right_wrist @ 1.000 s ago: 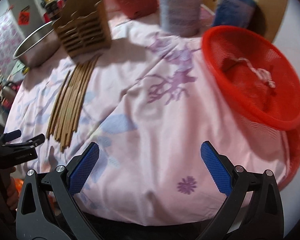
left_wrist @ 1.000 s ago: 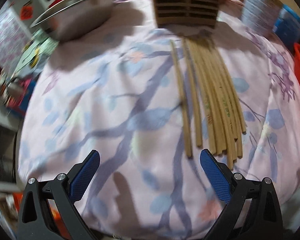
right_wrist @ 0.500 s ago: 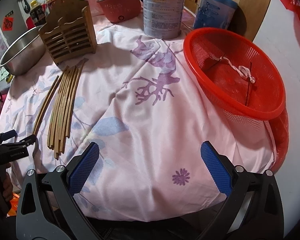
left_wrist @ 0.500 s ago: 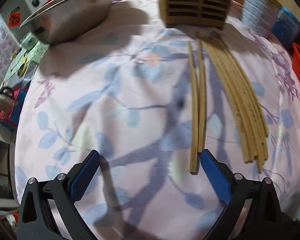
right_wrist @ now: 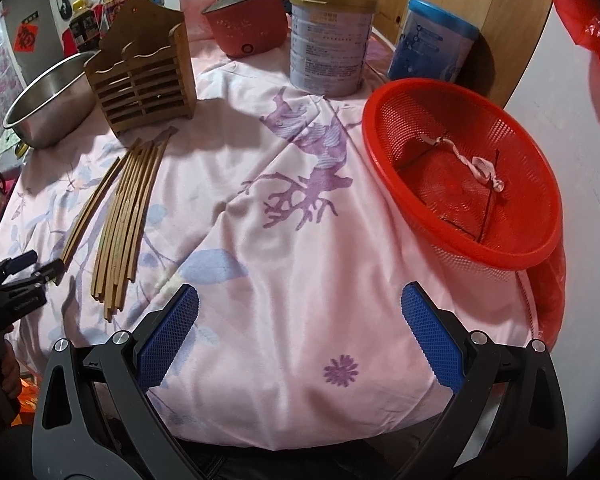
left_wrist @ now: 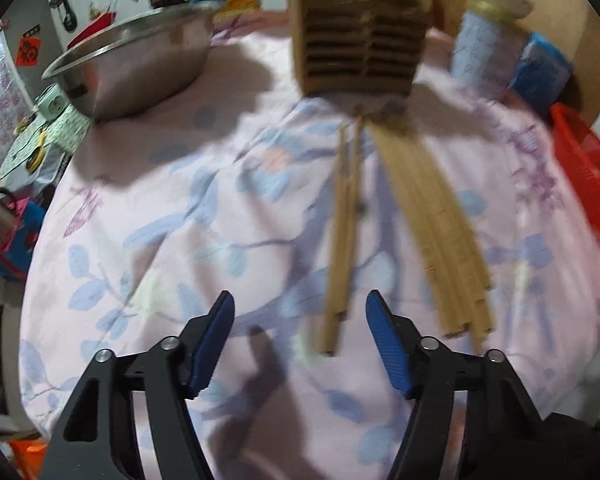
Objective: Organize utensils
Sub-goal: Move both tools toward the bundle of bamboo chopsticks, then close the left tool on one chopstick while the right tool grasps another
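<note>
Several wooden chopsticks lie on the pink floral cloth: a separate pair (left_wrist: 342, 240) (right_wrist: 88, 212) to the left of a larger bundle (left_wrist: 432, 224) (right_wrist: 126, 216). Behind them stands a slatted wooden utensil holder (left_wrist: 358, 40) (right_wrist: 144, 80). My left gripper (left_wrist: 300, 316) is open with its jaws partly narrowed. The near ends of the separate pair lie between its fingertips, untouched. It also shows in the right wrist view (right_wrist: 24, 268). My right gripper (right_wrist: 300, 320) is open and empty over the cloth near the front edge.
A steel bowl (left_wrist: 140, 64) (right_wrist: 48, 108) stands at back left. A red mesh basket (right_wrist: 460, 172) sits at right. A tin can (right_wrist: 332, 40), a blue canister (right_wrist: 432, 40) and a red pot (right_wrist: 248, 20) stand along the back.
My left gripper has shifted so the separate pair's near ends lie between its fingers, and its jaws have narrowed. The right gripper has barely moved.
</note>
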Motion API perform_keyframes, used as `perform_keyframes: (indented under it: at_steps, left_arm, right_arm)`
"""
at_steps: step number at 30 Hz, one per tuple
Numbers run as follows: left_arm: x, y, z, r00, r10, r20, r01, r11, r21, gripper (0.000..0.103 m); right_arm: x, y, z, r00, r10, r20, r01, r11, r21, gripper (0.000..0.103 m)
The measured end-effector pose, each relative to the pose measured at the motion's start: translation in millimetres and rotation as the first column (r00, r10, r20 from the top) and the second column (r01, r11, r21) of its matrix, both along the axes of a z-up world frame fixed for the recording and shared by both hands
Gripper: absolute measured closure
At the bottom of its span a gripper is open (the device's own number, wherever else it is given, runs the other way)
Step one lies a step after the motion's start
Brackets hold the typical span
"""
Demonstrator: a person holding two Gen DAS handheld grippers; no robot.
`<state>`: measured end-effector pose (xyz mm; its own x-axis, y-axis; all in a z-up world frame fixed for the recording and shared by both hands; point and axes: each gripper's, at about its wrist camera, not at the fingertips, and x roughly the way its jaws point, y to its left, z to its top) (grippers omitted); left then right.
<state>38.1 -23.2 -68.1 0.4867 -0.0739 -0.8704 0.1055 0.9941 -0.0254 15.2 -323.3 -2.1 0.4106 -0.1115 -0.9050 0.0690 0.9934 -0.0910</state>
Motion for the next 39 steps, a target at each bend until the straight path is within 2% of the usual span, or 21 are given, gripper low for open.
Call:
perform_keyframes:
  at_steps: [2, 4, 6, 10, 13, 18, 19, 20, 22, 24, 25, 28, 31, 32, 34, 35, 38, 39]
  left_arm:
    - [1, -8, 1, 0.999, -0.039, 0.011, 0.039, 0.998, -0.047, 0.043]
    - [3, -13, -5, 0.998, -0.067, -0.001, 0.067, 0.994, -0.088, 0.054]
    - [6, -10, -15, 0.997, -0.074, -0.017, 0.071, 0.991, -0.116, 0.061]
    - [2, 5, -16, 0.997, -0.078, -0.010, 0.077, 0.989, -0.126, 0.062]
    - [1, 28, -15, 0.999, -0.042, -0.009, 0.041, 0.993, -0.113, 0.062]
    - [3, 80, -15, 0.996, 0.088, -0.021, -0.090, 0.990, -0.108, 0.061]
    - [3, 85, -14, 0.996, 0.091, -0.023, -0.093, 0.989, -0.112, 0.063]
    - [3, 88, -13, 0.995, 0.100, -0.026, -0.102, 0.991, -0.092, 0.061]
    - [4, 92, -16, 0.986, 0.164, -0.023, -0.163, 0.985, 0.060, 0.040]
    - [2, 98, -13, 0.981, 0.190, -0.027, -0.189, 0.981, 0.043, 0.041]
    - [0, 95, -7, 0.984, 0.175, -0.019, -0.175, 0.985, 0.012, 0.041]
    - [-4, 68, 8, 0.996, 0.086, 0.034, -0.087, 0.996, 0.023, 0.041]
    - [-3, 34, 8, 0.999, -0.029, 0.025, 0.030, 0.999, -0.019, 0.043]
    - [-3, 26, 4, 0.998, -0.056, 0.019, 0.057, 0.998, -0.018, 0.046]
    - [-3, 14, -8, 0.995, -0.095, -0.007, 0.094, 0.995, -0.016, 0.065]
    - [-2, 12, -14, 0.994, -0.104, -0.016, 0.104, 0.994, -0.026, 0.067]
    - [-5, 12, -16, 0.994, -0.106, 0.023, 0.106, 0.994, -0.019, 0.070]
    - [-4, 14, -16, 0.995, -0.099, 0.026, 0.099, 0.995, -0.024, 0.076]
  right_arm:
    - [-1, -3, 2, 1.000, 0.013, 0.007, -0.013, 1.000, -0.004, 0.005]
    - [-1, -5, 3, 1.000, 0.028, 0.010, -0.028, 1.000, -0.012, 0.005]
    - [-2, -6, 4, 0.999, 0.043, 0.012, -0.042, 0.999, -0.020, 0.005]
    - [-1, -11, 4, 0.999, 0.044, 0.018, -0.043, 0.999, -0.014, 0.005]
    - [1, -13, 2, 0.999, 0.039, 0.014, -0.039, 0.999, 0.006, 0.005]
    - [4, -5, 0, 0.998, 0.064, 0.018, -0.064, 0.998, 0.017, 0.005]
    - [5, -3, 0, 0.998, 0.067, 0.018, -0.068, 0.998, 0.019, 0.005]
    - [6, -1, 0, 0.997, 0.070, 0.017, -0.071, 0.997, 0.022, 0.005]
    - [6, 2, 0, 0.997, 0.074, 0.017, -0.075, 0.997, 0.025, 0.005]
    - [7, 5, 0, 0.997, 0.079, 0.020, -0.080, 0.996, 0.025, 0.005]
    - [7, 7, 0, 0.997, 0.081, 0.020, -0.082, 0.996, 0.026, 0.005]
    - [9, 12, -2, 0.996, 0.088, 0.014, -0.089, 0.996, 0.030, 0.005]
    - [9, 17, -3, 0.995, 0.100, 0.009, -0.100, 0.995, 0.025, 0.005]
    - [8, 17, -3, 0.995, 0.102, 0.009, -0.102, 0.994, 0.023, 0.005]
    - [7, 17, -2, 0.994, 0.106, 0.011, -0.106, 0.994, 0.018, 0.005]
    - [7, 16, -2, 0.994, 0.104, 0.013, -0.105, 0.994, 0.015, 0.005]
    - [5, 11, -1, 0.996, 0.093, 0.014, -0.093, 0.996, 0.016, 0.005]
    - [4, 8, -1, 0.996, 0.087, 0.014, -0.087, 0.996, 0.020, 0.005]
